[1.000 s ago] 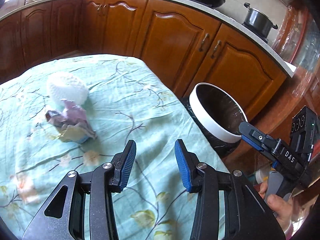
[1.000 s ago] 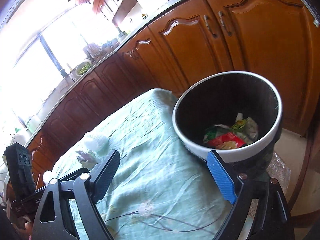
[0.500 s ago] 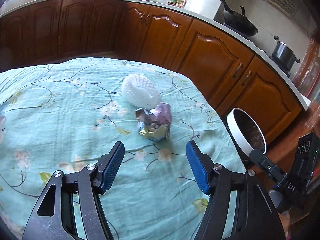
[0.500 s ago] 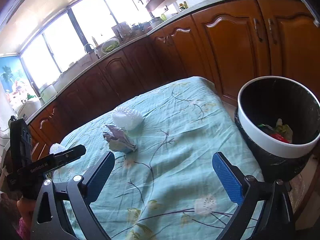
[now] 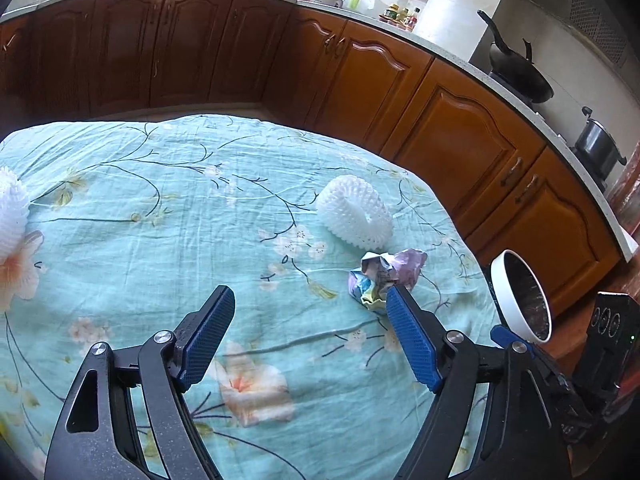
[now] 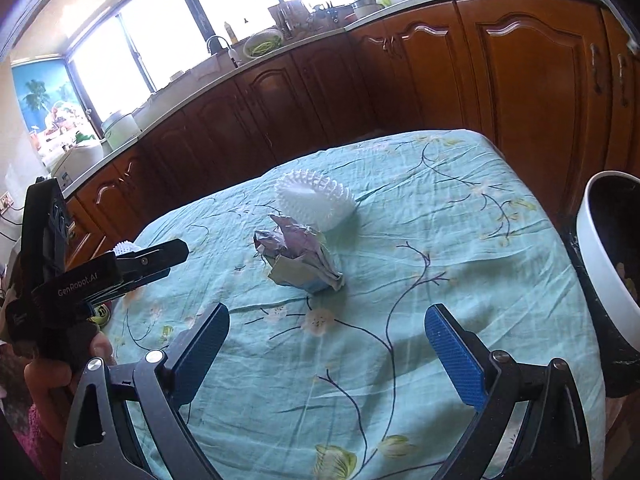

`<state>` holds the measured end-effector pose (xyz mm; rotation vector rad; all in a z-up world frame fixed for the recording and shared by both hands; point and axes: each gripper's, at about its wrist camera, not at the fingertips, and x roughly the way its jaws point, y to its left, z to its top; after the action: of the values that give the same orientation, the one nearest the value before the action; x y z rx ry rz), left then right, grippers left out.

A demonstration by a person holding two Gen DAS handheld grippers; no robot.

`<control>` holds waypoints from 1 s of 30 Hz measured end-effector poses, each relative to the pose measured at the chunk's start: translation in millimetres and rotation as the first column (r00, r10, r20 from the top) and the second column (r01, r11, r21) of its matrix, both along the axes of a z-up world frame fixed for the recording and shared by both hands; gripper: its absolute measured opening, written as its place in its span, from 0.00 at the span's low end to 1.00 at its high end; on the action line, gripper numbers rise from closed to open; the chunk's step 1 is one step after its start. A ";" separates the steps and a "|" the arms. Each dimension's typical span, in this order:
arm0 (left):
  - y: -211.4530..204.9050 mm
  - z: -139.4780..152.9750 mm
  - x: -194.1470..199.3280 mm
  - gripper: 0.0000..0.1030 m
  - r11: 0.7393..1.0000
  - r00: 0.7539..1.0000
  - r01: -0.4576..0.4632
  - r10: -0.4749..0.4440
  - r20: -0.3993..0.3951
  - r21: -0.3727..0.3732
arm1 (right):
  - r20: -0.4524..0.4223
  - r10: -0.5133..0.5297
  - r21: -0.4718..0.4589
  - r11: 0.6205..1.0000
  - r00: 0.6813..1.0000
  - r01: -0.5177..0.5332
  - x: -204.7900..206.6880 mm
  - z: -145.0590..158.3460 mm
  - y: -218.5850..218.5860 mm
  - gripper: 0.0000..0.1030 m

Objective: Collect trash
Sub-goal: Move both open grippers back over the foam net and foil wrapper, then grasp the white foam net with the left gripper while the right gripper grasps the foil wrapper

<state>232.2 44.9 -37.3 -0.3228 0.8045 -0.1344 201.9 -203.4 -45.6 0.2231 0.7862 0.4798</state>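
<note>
Crumpled wrapper (image 5: 382, 276): lies on floral tablecloth (image 5: 160, 220), just beside white foam net (image 5: 354, 212). Left wrist view: left gripper (image 5: 308, 320) above the cloth, jaws opening, nothing between them; wrapper by the right fingertip. Trash bin (image 5: 520, 296) off the table's right edge. Right wrist view: right gripper (image 6: 326, 334) spread wide, empty, short of the wrapper (image 6: 298, 254); foam net (image 6: 314, 196) behind; bin (image 6: 604, 256) at right.

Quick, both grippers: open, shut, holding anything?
Left gripper: jaws opening, nothing between them.
Right gripper: jaws open, holding nothing.
</note>
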 end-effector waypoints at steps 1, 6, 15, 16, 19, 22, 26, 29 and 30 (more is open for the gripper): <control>1.5 -0.1 3.1 0.78 1.000 1.000 0.000 0.000 -0.003 0.005 | -0.008 0.006 0.005 1.000 1.000 -0.006 3.9 -0.4 2.5 0.96; 8.2 -0.6 20.6 0.78 1.000 1.000 -0.002 0.003 -0.016 0.018 | -0.001 0.025 0.019 1.000 1.000 -0.025 19.3 0.1 14.3 0.94; 8.2 1.0 63.4 0.78 1.000 1.000 0.006 -0.006 -0.031 0.021 | -0.048 0.034 0.020 0.999 0.998 -0.033 50.7 -13.5 29.3 0.60; 5.9 0.6 69.4 0.78 1.000 0.999 0.015 -0.014 -0.035 0.020 | -0.060 0.039 0.026 0.999 0.997 -0.037 53.5 -17.2 29.9 0.56; -1.9 -3.1 86.3 0.78 0.999 0.998 0.034 -0.033 -0.047 0.025 | -0.079 0.043 0.043 0.998 0.996 -0.040 54.5 -23.2 27.6 0.22; -12.7 -9.8 101.7 0.78 0.998 0.997 0.053 -0.051 -0.064 0.038 | -0.065 0.019 0.049 0.999 0.998 -0.016 45.3 -19.0 14.8 0.12; -31.8 -19.3 118.9 0.77 0.993 0.994 0.090 -0.084 -0.075 0.080 | -0.060 -0.025 0.076 0.997 0.998 0.030 31.5 -14.1 -11.7 0.02; -45.4 -23.7 126.1 0.66 0.986 0.992 0.115 -0.107 -0.066 0.124 | -0.059 -0.059 0.089 0.994 0.997 0.064 23.4 -9.4 -33.3 0.00; -48.9 -25.5 128.3 0.59 0.983 0.991 0.122 -0.115 -0.065 0.133 | -0.057 -0.070 0.093 0.993 0.996 0.075 20.5 -7.8 -39.5 0.00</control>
<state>360.5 -4.0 -62.7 -0.1494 0.8855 -0.1812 222.3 -242.8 -53.3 0.3533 0.8058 0.4448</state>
